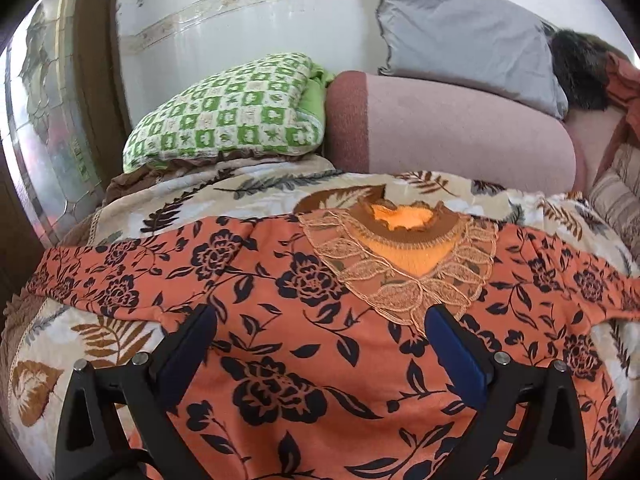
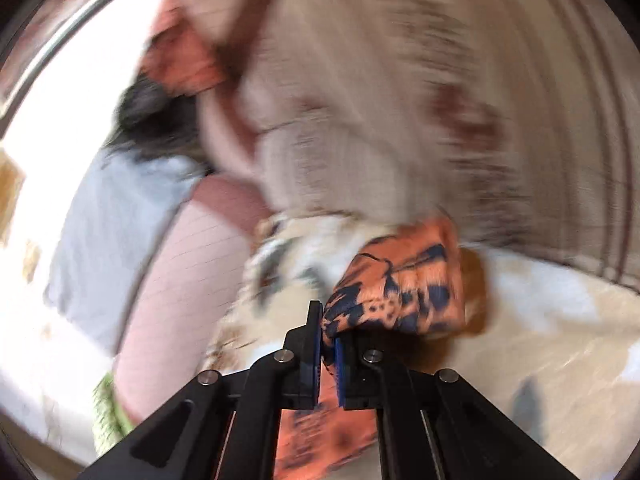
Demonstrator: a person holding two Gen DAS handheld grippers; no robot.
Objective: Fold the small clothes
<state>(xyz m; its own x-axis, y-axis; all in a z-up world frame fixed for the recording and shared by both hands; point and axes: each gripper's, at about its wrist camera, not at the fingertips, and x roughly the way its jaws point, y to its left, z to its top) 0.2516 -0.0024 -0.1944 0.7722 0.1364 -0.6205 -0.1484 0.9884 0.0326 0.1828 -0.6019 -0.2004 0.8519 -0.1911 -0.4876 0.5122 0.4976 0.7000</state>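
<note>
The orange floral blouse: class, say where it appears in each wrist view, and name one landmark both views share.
Left wrist view: the orange floral blouse lies spread flat across the lower half, lace collar at upper centre, under the open left gripper.
Right wrist view: a bunched part of the blouse sits at lower centre, pinched in the shut right gripper.
Shared landmark: the grey pillow, upper right in the left view, left side in the right view.

We see a white tiled wall with a patterned border strip behind the bed, whose leaf-print cover spreads across it. Along its far edge lie a green checked pillow, a pink bolster and a grey pillow.
</note>
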